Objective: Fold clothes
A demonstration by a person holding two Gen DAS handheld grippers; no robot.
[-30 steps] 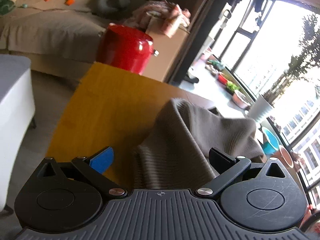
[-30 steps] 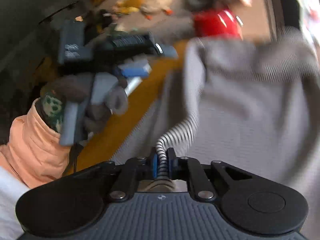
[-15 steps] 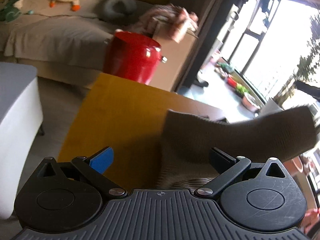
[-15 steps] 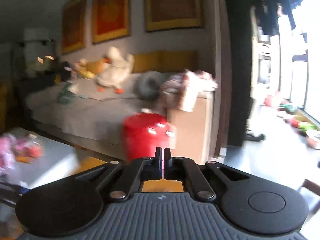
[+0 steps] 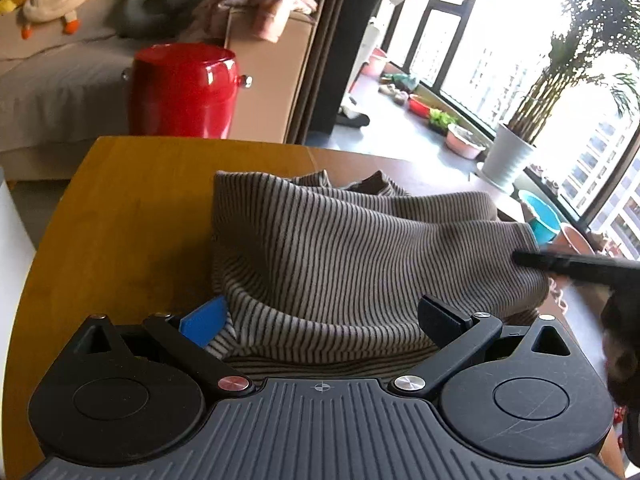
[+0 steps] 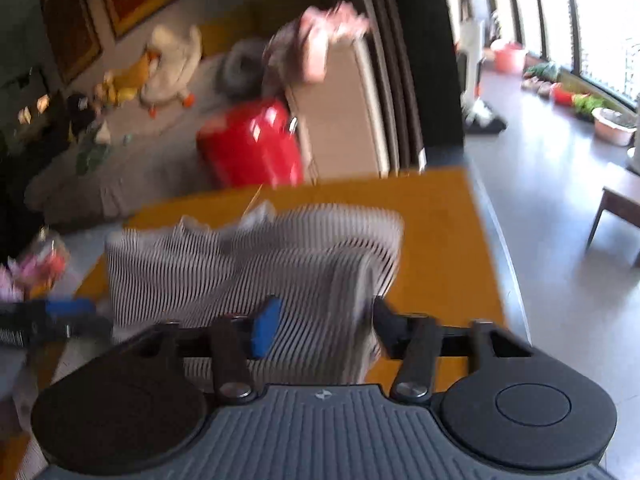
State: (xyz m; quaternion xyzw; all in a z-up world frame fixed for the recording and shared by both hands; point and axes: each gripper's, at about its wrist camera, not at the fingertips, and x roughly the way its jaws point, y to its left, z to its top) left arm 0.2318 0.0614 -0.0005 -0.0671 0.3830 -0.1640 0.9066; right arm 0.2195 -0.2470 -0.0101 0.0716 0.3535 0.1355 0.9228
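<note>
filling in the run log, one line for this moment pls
phase: folding | striped garment: bunched on yellow table | left gripper: open, astride cloth | right gripper: open, at cloth | right view blurred

Ribbed striped knit garment (image 5: 352, 248) lies on a smooth wooden table (image 5: 132, 200); the red bin (image 5: 184, 88) looks glossy.

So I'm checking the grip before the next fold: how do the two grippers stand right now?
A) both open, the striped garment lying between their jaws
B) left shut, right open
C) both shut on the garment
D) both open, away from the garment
A: the left gripper and the right gripper both show spread jaws with the striped garment between them on the yellow table.
</note>
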